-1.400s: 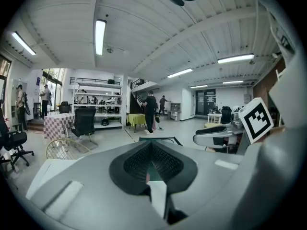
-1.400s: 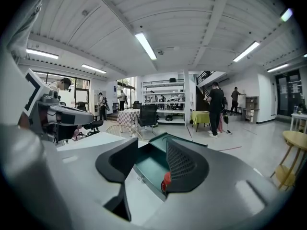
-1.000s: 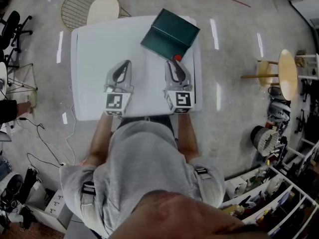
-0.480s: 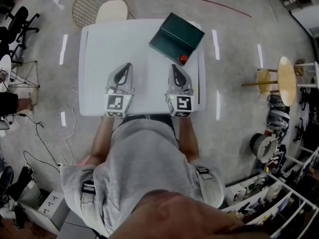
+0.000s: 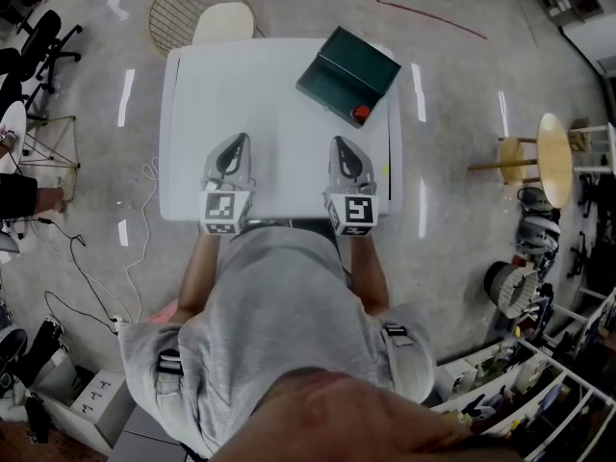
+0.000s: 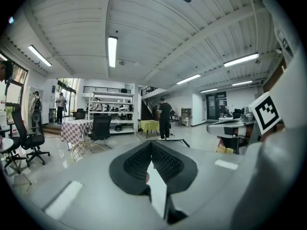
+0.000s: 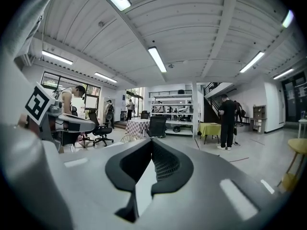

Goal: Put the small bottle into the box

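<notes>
Only the red cap of the small bottle (image 5: 361, 115) can be made out in the head view; its body is too small to be told. The cap is seen at the near right edge of the dark green rectangular box (image 5: 346, 65), which lies askew on the far right part of the white rectangular bench (image 5: 260, 94). Whether the bottle is inside the box or just beside it cannot be told.

The left gripper (image 5: 237, 141) and the right gripper (image 5: 340, 143) are held side by side over the bench's near half. The right one is near the bottle but apart from it. In each gripper view the black ribbed fingers (image 6: 168, 163) are seen closed tip to tip, with nothing held between them.

The bench's near edge is partly covered by the marker cubes and by the person's grey-shirted torso (image 5: 279, 335). Beyond the far edge, a round wire chair with a cream seat (image 5: 219, 19) is partly hidden by the bench. A round pale wooden stool (image 5: 554, 147) stands well to the right and black office chairs (image 5: 34, 46) to the left. Crowded white shelves (image 5: 539, 373) are cut off at the lower right corner.
</notes>
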Action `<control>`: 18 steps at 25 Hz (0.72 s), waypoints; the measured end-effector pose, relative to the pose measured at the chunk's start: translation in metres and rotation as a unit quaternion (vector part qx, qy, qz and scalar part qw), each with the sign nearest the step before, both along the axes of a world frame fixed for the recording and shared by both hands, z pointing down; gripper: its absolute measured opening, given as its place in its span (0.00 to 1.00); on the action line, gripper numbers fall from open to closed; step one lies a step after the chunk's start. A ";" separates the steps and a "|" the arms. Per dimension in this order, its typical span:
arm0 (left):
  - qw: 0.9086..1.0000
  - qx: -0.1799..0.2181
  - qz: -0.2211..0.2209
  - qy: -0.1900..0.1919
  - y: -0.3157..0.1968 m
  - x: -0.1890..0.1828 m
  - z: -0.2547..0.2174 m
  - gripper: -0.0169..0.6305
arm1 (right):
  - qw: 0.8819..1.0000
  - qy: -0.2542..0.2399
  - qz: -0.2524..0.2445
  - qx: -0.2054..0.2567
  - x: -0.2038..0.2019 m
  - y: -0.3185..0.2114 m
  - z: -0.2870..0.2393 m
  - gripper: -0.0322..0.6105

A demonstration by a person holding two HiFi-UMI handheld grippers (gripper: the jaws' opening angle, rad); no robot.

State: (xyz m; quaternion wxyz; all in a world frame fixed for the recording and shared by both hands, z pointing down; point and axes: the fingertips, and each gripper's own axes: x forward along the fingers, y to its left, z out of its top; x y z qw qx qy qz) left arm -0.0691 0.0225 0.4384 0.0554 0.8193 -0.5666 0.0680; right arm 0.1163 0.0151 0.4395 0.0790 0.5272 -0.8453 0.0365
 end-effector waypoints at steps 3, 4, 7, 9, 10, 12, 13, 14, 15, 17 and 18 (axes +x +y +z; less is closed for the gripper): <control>1.000 0.000 -0.002 -0.003 0.004 -0.006 0.000 0.04 | 1.000 0.002 0.005 -0.002 0.001 0.007 0.002 0.05; 1.000 0.000 -0.002 -0.003 0.005 -0.008 0.000 0.04 | 1.000 0.001 0.008 -0.002 0.001 0.008 0.002 0.05; 1.000 0.001 -0.001 -0.004 0.003 -0.012 -0.001 0.04 | 1.000 0.000 0.010 -0.004 -0.002 0.007 0.001 0.05; 1.000 0.002 0.001 -0.002 0.002 -0.011 -0.002 0.04 | 1.000 0.002 0.010 -0.004 -0.003 0.005 0.001 0.05; 1.000 0.003 0.002 -0.002 0.001 -0.011 -0.002 0.04 | 1.000 0.003 0.010 -0.004 -0.004 0.004 0.000 0.05; 1.000 0.004 0.003 -0.002 -0.001 -0.012 -0.001 0.04 | 1.000 0.003 0.011 -0.004 -0.005 0.002 -0.001 0.05; 1.000 0.004 0.003 -0.002 -0.002 -0.012 -0.001 0.04 | 1.000 0.002 0.010 -0.005 -0.006 0.001 -0.001 0.05; 1.000 0.004 0.002 -0.002 -0.002 -0.012 -0.001 0.04 | 1.000 0.002 0.010 -0.005 -0.006 0.001 -0.001 0.05; 1.000 0.004 0.002 -0.002 -0.003 -0.012 -0.001 0.04 | 1.000 0.002 0.009 -0.006 -0.007 0.001 -0.001 0.05; 1.000 0.003 0.001 -0.003 -0.003 -0.013 0.000 0.04 | 1.000 0.003 0.008 -0.005 -0.008 0.001 0.001 0.05; 1.000 0.003 0.001 -0.003 -0.003 -0.013 0.000 0.04 | 1.000 0.004 0.007 -0.004 -0.008 0.000 0.001 0.05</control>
